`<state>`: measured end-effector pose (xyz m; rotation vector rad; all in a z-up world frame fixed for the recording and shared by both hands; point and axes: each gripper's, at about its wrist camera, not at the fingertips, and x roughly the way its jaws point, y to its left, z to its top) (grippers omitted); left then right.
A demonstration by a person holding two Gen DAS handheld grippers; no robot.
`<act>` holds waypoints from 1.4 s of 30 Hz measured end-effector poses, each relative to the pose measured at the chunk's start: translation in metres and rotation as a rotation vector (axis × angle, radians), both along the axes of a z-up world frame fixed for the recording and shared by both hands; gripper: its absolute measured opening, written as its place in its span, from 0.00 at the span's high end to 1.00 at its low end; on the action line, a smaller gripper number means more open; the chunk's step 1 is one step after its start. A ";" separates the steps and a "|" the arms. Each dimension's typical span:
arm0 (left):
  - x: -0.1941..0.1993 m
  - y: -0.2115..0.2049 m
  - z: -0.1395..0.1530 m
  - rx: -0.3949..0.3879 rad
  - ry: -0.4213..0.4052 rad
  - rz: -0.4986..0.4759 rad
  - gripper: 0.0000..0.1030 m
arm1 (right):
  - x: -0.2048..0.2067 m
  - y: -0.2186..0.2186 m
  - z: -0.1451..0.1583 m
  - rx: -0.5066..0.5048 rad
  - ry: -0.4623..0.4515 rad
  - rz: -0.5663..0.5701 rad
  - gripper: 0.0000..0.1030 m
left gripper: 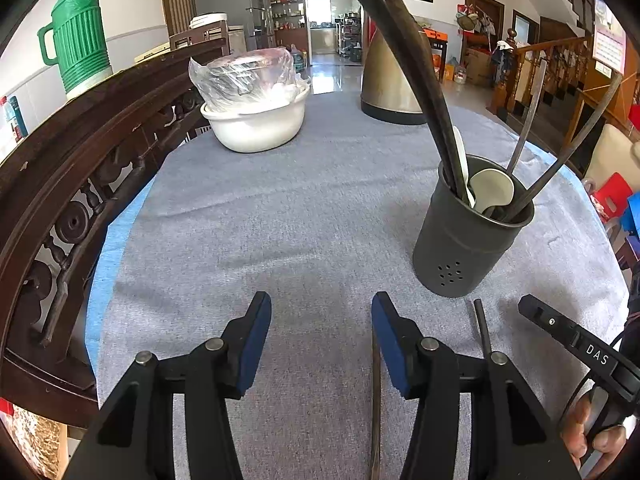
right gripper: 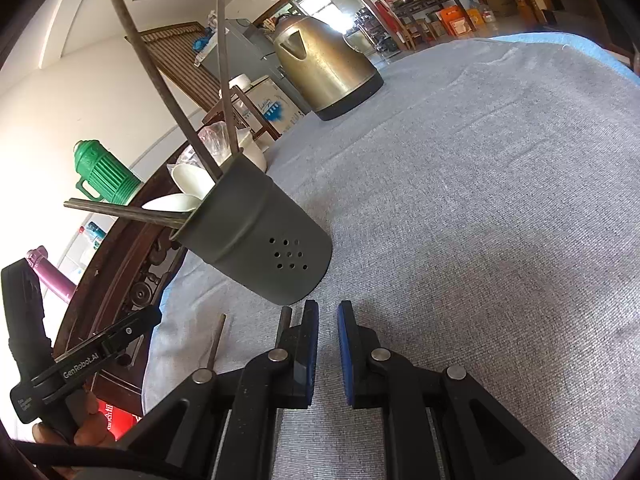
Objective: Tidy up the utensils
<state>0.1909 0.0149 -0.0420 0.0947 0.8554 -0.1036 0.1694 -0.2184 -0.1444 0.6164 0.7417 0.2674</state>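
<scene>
Left wrist view. A table covered by a grey woven cloth (left gripper: 280, 220) over a blue underlayer is shown, bordered at left by a carved dark wooden chair back (left gripper: 80, 168). Behind it, a tiled room with shelving and a wooden staircase is seen. A white bowl (left gripper: 256, 128) holding a plastic-wrapped item, a brass-toned metal kettle (left gripper: 390, 80) and a green ribbed plastic jug (left gripper: 80, 36) are set at the far side. The dark cylindrical utensil holder (left gripper: 468, 236), perforated near its base, stands upright to the right, filled with dark chopsticks (left gripper: 416, 80), a white spoon (left gripper: 492, 188) and metal handles. The left gripper (left gripper: 320, 344) is held about half open above the cloth, with nothing between its blue pads. Two loose chopsticks (left gripper: 376, 400) are laid on the cloth beside its right finger.

Right wrist view. The same cloth (right gripper: 480, 200) fills the frame, the kettle (right gripper: 324, 76) at its far edge. The holder (right gripper: 260, 240) appears just ahead of the right gripper (right gripper: 328, 320), whose jaws are nearly closed with a narrow gap and nothing gripped. A chopstick end (right gripper: 285, 318) lies just outside the left finger.
</scene>
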 end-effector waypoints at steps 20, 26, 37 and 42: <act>0.005 0.011 -0.007 -0.058 0.035 -0.032 0.48 | 0.000 0.002 -0.001 -0.051 0.036 -0.035 0.87; 0.011 0.012 -0.012 -0.083 0.095 -0.107 0.42 | 0.005 0.008 0.001 -0.074 0.095 -0.032 0.87; 0.026 0.002 -0.031 -0.083 0.245 -0.222 0.40 | 0.024 0.058 0.038 -0.182 0.167 0.127 0.81; 0.036 -0.011 -0.042 -0.064 0.302 -0.253 0.40 | 0.036 0.062 0.032 -0.258 0.249 0.108 0.80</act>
